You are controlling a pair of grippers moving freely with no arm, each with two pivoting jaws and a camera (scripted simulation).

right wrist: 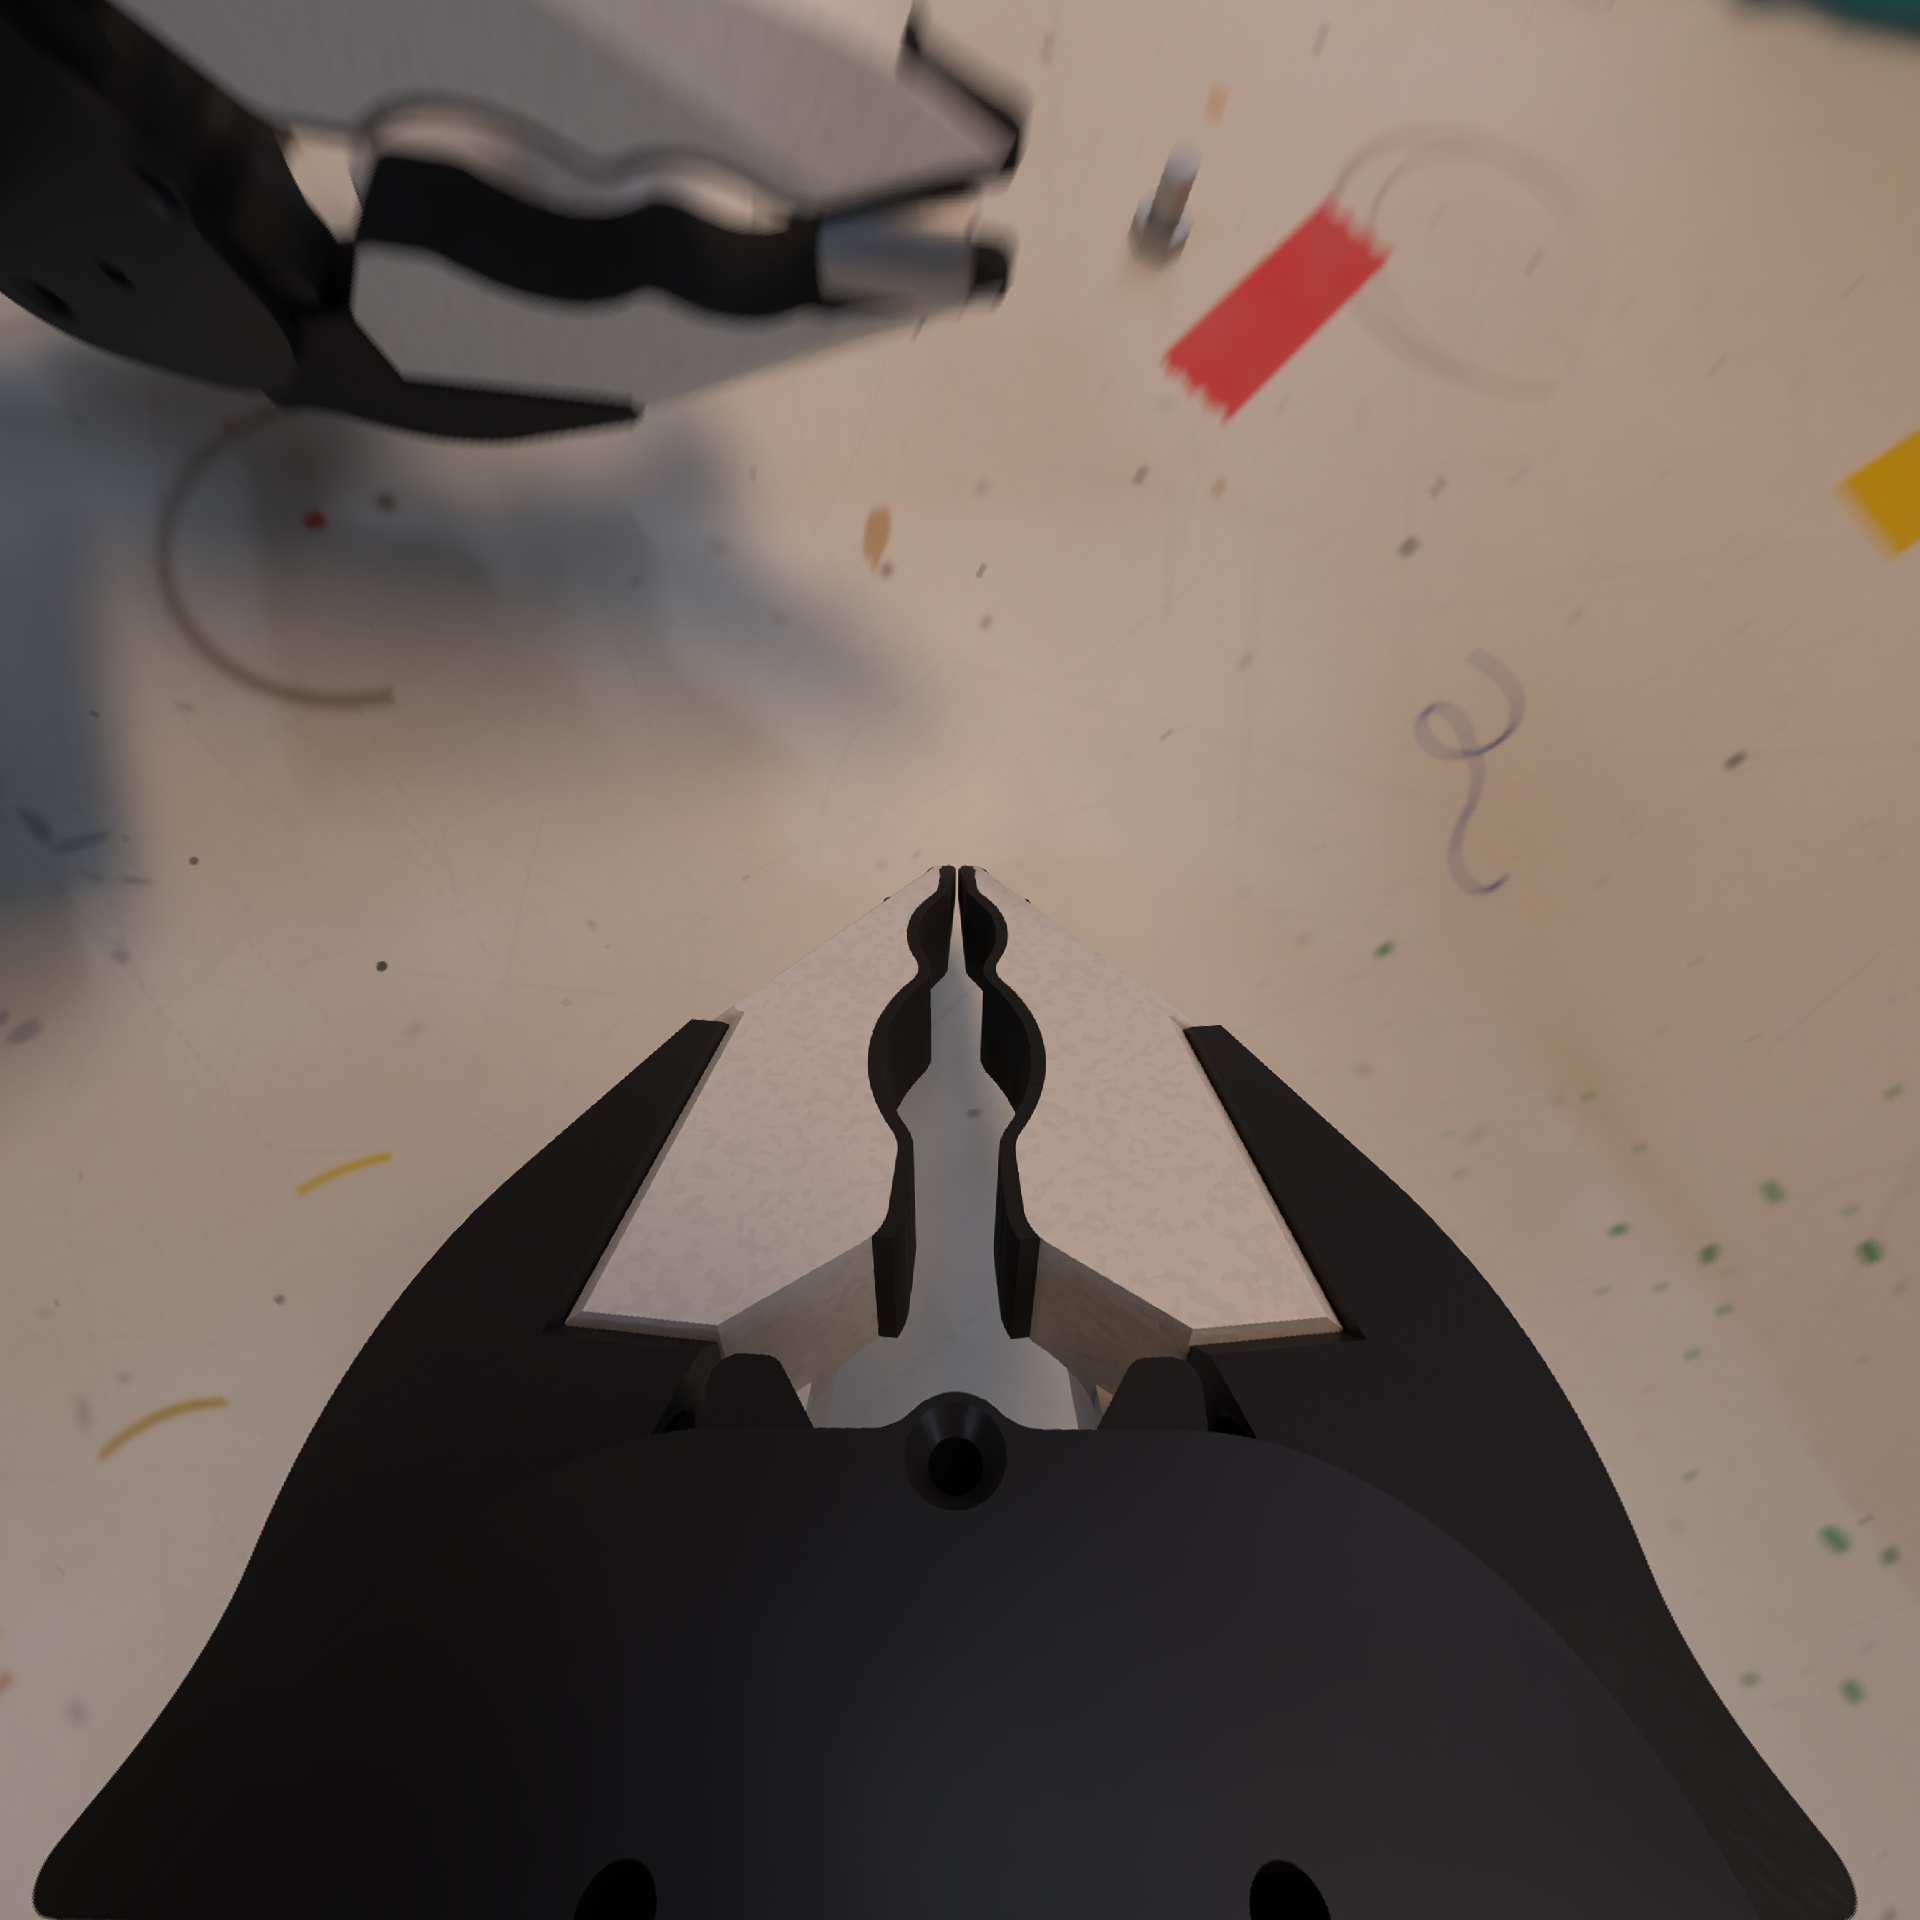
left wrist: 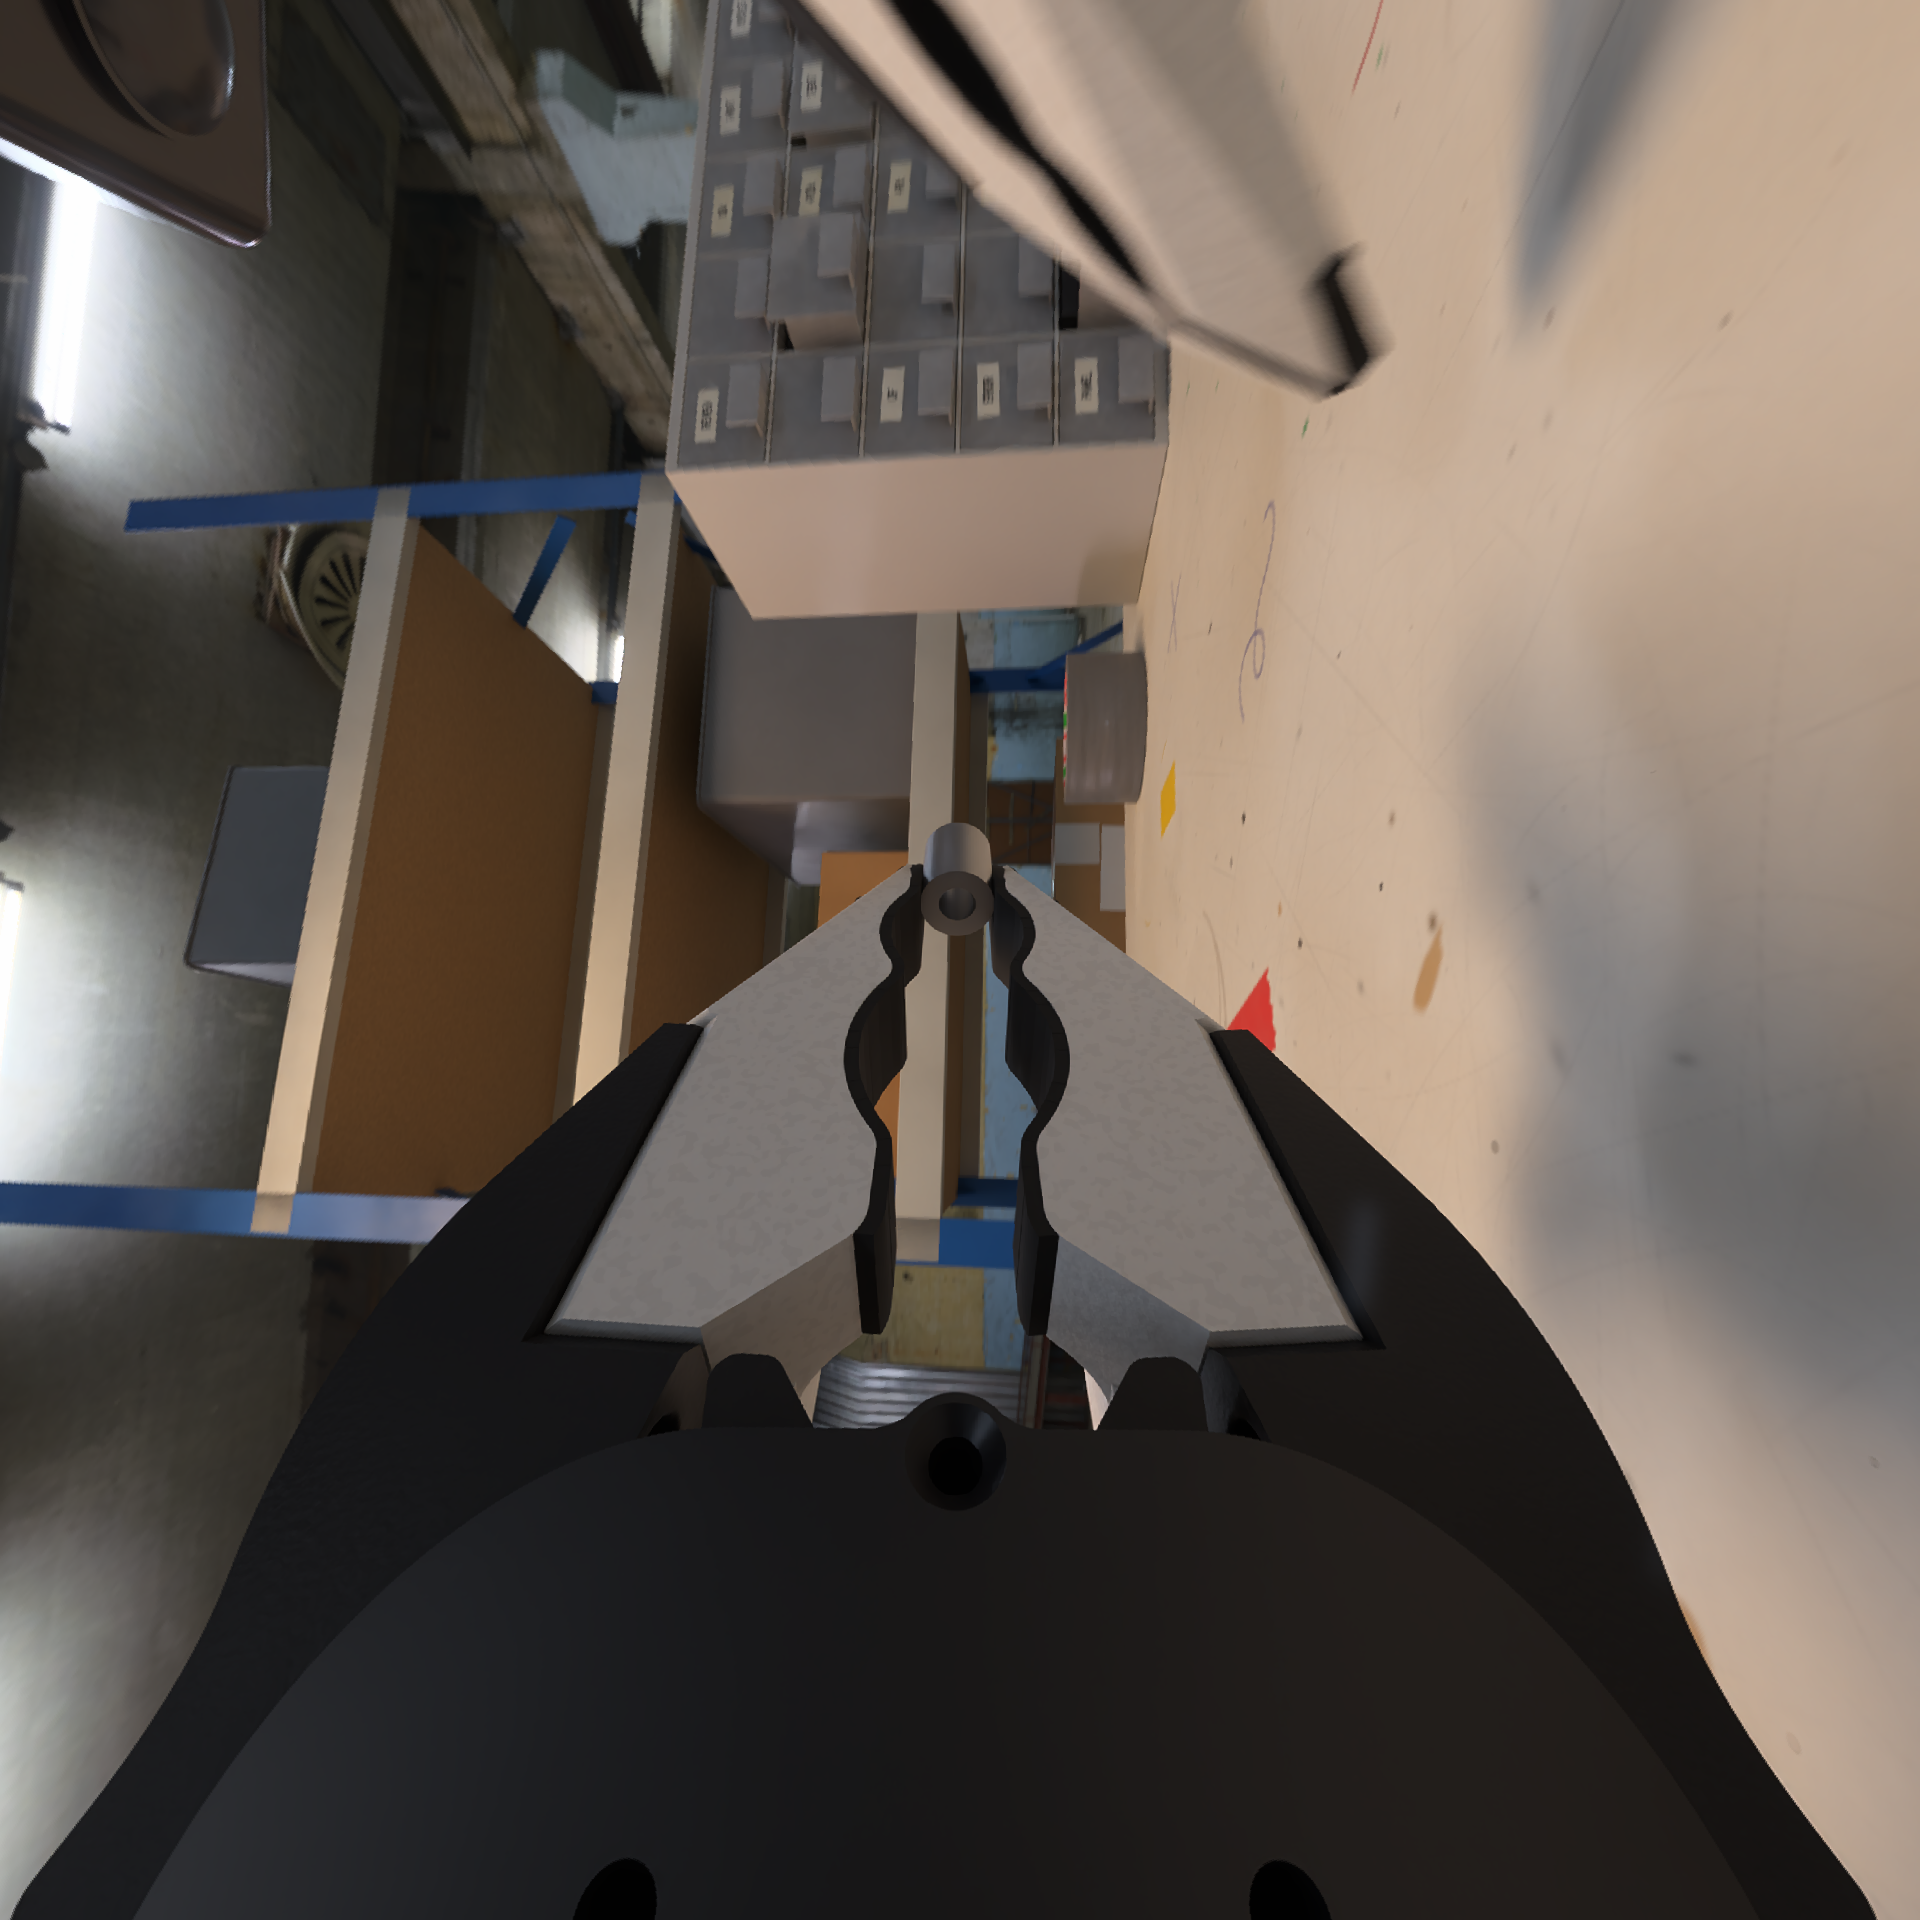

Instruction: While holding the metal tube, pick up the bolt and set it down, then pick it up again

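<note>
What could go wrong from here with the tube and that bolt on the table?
The left gripper pinches the metal tube only at its fingertips, so it might slip. The right gripper is shut and empty; it must open before reaching the bolt. The bolt lies near the left gripper, so the two might collide.

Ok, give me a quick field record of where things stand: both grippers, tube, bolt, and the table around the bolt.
left gripper: shut on the metal tube, pinched at its fingertips
metal tube: held clear of the table, open end toward the left wrist camera
right gripper: shut, nothing between its fingers, above the table
bolt: on the table, beyond the right gripper, ungripped
nearby: red tape just right of the bolt, yellow tape farther right
</note>
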